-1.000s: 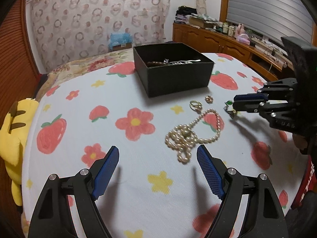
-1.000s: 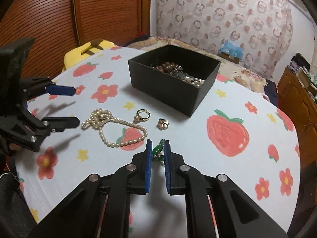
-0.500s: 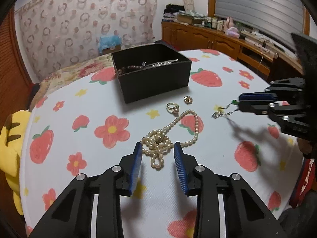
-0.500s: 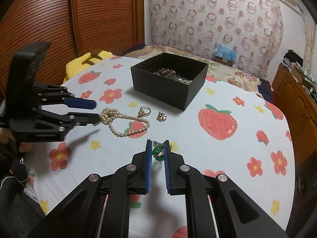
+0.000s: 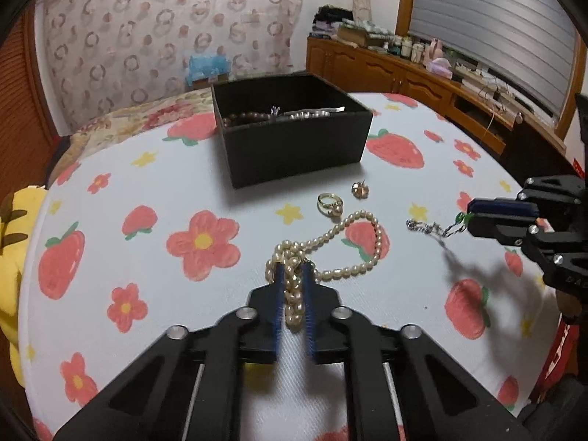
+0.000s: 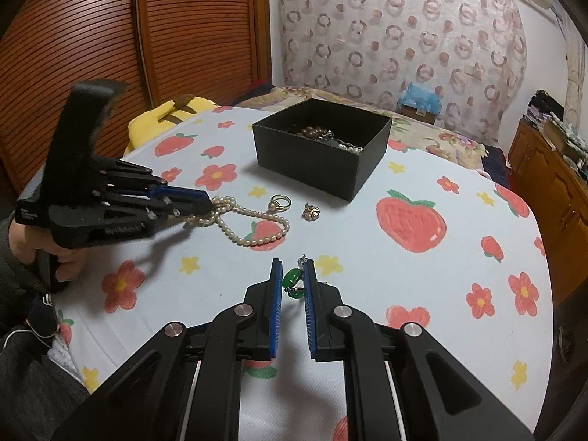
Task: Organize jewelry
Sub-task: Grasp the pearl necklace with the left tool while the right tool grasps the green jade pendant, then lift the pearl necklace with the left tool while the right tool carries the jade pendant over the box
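Note:
My left gripper (image 5: 294, 275) is shut on the bunched end of a pearl necklace (image 5: 352, 242) that lies on the strawberry-print cloth. My right gripper (image 6: 293, 272) is shut on a green-stone pendant (image 6: 293, 278); its silver chain (image 5: 428, 227) hangs out above the cloth in the left wrist view. A black open box (image 5: 294, 136) with several jewelry pieces inside stands beyond. A gold pearl ring (image 5: 329, 204) and a small flower earring (image 5: 360, 190) lie between the box and the necklace. The left gripper also shows in the right wrist view (image 6: 205, 202).
A yellow plush toy (image 5: 14, 242) lies at the table's left edge. Wooden cabinets (image 5: 404, 73) with clutter stand at the back right. A slatted wooden door (image 6: 92, 36) is behind the left gripper. The round table edge (image 6: 544, 294) curves off at right.
My left gripper has moved forward and shut on the pearl necklace's bunched end. My right gripper has lifted slightly with the pendant, its chain now hanging out.

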